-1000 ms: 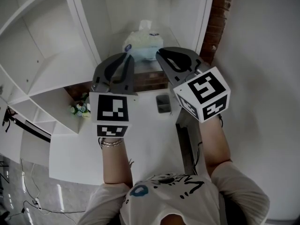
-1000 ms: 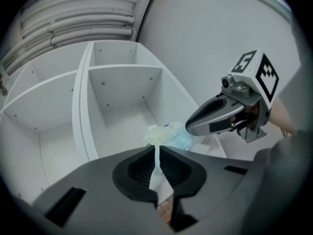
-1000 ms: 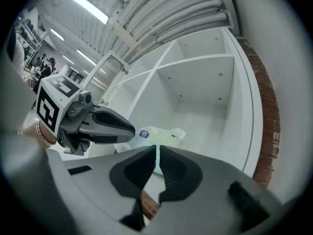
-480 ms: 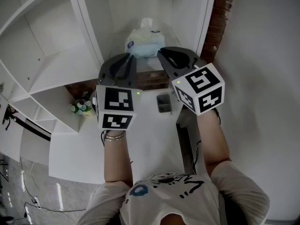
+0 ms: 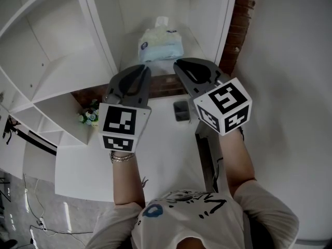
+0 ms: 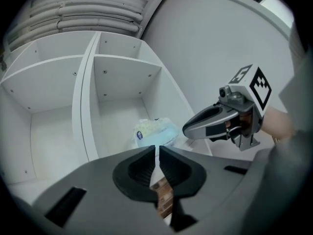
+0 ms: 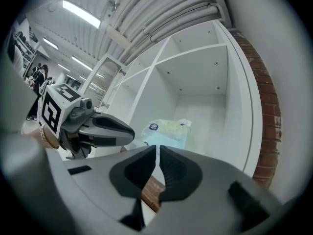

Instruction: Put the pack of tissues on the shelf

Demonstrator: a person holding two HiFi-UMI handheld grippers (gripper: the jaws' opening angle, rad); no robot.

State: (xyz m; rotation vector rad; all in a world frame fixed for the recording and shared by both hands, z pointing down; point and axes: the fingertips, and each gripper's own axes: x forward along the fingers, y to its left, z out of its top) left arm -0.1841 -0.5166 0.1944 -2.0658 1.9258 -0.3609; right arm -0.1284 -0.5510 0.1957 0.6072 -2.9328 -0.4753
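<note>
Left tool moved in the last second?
Yes, slightly: left tool backed off the shelf toward the person, clear of the pack of tissues; jaws have just been closing, empty.

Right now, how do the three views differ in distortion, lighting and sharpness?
Head view: dim, flat light, pack clear, shelf edges slightly bowed. Left gripper view: heavy fisheye, black corners, pack softer. Right gripper view: same fisheye, ceiling lights glare.
</note>
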